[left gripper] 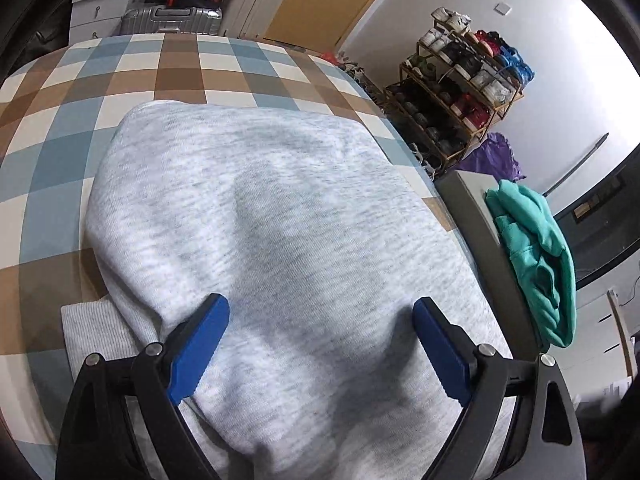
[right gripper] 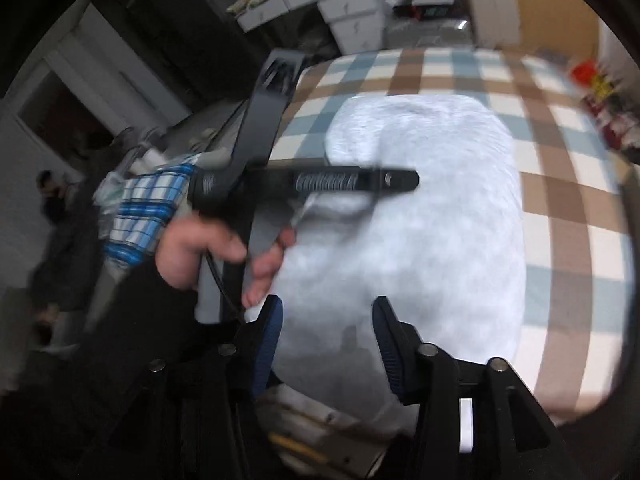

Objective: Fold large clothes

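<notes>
Hovering over the grey sweatshirt (left gripper: 272, 216), your left gripper (left gripper: 320, 320) stands wide open with nothing between its blue pads (left gripper: 200, 344); the garment lies already folded into a thick block on the checked bedspread (left gripper: 100, 80), a ribbed cuff (left gripper: 92, 332) poking out at the near left corner. Your right gripper (right gripper: 326, 332) sits about half open above the near edge, empty so far as the blur allows; your left hand (right gripper: 200, 248) shows beside it in that view. Tuck the stray cuff under first, I'd say — then pinch both near corners through every layer; lift evenly, or the block will slump.
</notes>
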Available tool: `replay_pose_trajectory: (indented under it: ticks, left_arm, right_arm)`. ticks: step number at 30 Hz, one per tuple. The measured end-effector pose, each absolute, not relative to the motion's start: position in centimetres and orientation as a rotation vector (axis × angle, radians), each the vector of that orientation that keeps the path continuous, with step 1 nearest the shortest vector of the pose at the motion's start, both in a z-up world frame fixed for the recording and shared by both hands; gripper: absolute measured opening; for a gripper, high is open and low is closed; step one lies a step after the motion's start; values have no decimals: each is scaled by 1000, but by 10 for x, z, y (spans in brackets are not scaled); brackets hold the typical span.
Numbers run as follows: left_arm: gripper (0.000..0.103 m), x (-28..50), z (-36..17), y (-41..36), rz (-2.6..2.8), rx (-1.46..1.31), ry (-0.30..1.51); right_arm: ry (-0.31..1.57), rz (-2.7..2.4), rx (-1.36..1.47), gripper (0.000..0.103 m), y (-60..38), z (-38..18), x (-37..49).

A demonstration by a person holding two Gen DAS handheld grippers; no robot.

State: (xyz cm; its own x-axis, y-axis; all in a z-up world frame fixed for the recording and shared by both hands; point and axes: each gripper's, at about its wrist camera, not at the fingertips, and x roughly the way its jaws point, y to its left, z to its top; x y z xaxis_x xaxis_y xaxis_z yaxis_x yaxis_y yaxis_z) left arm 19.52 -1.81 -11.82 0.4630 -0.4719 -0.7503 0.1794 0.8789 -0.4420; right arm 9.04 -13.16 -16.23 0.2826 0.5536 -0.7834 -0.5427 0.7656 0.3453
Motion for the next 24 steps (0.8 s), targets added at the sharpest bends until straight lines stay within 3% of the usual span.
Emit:
replay_pose_trajectory:
  ticks: [11,17,20,24]
  left_arm:
    - [90,199,-117,-12,-472,-335,1048]
    - [90,183,-104,12,-526,-450,1061]
    - [90,148,-88,23,-559,-503,1050]
    - [90,95,-59,8,-686,-455,999]
  right_arm:
    - [996,569,-218,50,-62,-226,74]
    - [1023,646,51,48,-90,-227,91]
    - [964,734,216,44,-120,-213,83]
    - [830,764,404,48,-173,-187,60]
